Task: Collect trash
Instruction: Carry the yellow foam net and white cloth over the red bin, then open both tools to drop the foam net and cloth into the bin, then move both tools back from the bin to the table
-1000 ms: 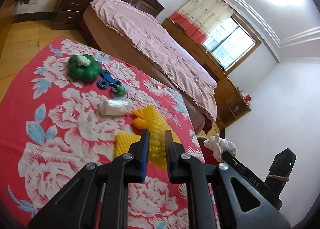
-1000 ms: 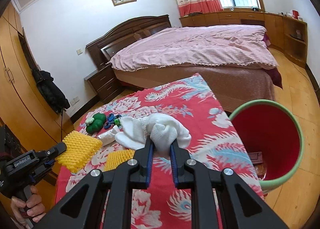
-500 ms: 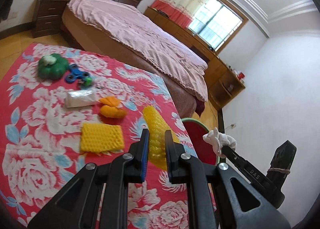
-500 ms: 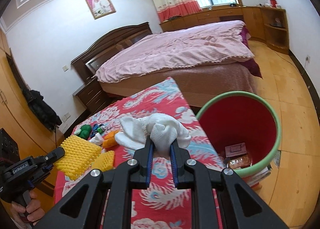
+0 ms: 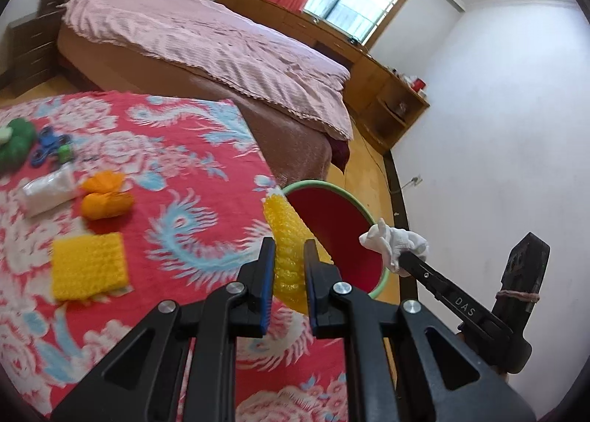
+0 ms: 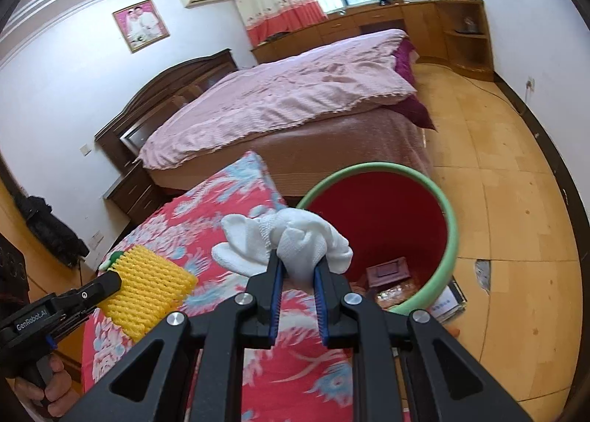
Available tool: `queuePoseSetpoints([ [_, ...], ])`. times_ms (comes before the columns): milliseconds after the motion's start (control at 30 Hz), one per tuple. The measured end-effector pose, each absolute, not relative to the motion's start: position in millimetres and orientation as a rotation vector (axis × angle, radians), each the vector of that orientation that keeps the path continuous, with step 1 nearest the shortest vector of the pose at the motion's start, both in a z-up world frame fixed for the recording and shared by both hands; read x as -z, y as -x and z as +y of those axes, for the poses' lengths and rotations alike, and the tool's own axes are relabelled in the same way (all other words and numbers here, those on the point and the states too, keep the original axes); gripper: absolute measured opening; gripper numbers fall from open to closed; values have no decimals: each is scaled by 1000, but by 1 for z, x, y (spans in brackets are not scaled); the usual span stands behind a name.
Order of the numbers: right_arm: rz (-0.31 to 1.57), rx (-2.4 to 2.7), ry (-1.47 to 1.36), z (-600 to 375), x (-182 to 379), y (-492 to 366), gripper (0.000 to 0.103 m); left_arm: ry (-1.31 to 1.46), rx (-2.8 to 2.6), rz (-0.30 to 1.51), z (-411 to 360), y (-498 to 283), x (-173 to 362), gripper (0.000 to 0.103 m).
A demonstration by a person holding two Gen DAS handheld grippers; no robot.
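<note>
Nearest, the left hand-held gripper (image 5: 288,267) is clamped on a yellow foam net sleeve (image 5: 291,237), carried at the counter's edge just short of the bin. The right hand-held gripper (image 6: 298,274) is pinched tight on a crumpled white cloth (image 6: 291,241), which hangs over the near rim of the red bin (image 6: 451,230) with its green lip. Neither piece is dropped yet, so by my reading this is the carrying step, close to release.

The bin stands on the floor, against the counter's far corner. Inside it lie at least two flat packets, so some trash looks already collected.

On the counter, under its red floral cloth (image 5: 206,201), things remain toward the left edge: one more yellow foam net pad (image 5: 88,265), one orange crumpled piece (image 5: 105,195), one white wrapped bundle (image 5: 48,189), one blue spinner toy (image 5: 48,151) and one green plush shape (image 5: 16,143) at the far left. Which of those count as trash is a judgement; the foam, orange piece and white bundle look likely, so roughly three pickups seem left after these two.

Beyond stands one bed (image 5: 221,38) with a pink cover.
</note>
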State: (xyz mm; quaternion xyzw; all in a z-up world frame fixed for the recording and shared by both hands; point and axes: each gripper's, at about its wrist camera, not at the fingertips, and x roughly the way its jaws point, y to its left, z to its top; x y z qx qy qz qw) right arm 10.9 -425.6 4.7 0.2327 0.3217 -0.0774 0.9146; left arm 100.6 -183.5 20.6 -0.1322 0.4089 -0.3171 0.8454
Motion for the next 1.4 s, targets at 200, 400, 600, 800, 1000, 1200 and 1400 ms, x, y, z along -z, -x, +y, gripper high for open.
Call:
queuePoseSetpoints([
  [200, 671, 211, -519, -452, 8, -15, 18, 232, 713, 868, -226, -116, -16, 14],
  [400, 693, 233, -541, -473, 25, -24, 18, 174, 752, 889, -269, -128, -2, 14],
  [600, 712, 267, -562, -495, 45, -31, 19, 125, 749, 923, -303, -145, 19, 14],
  [800, 728, 276, -573, -510, 60, -34, 23, 85, 732, 973, -323, -151, 39, 18],
  [1000, 724, 268, -591, -515, 65, -38, 27, 87, 714, 962, -325, -151, 41, 39],
  [1200, 717, 260, -597, -514, 66, -37, 34, 93, 694, 964, -313, -149, 36, 39],
  [1400, 703, 250, -590, -505, 59, -31, 41, 118, 644, 945, -285, -144, 28, 39],
])
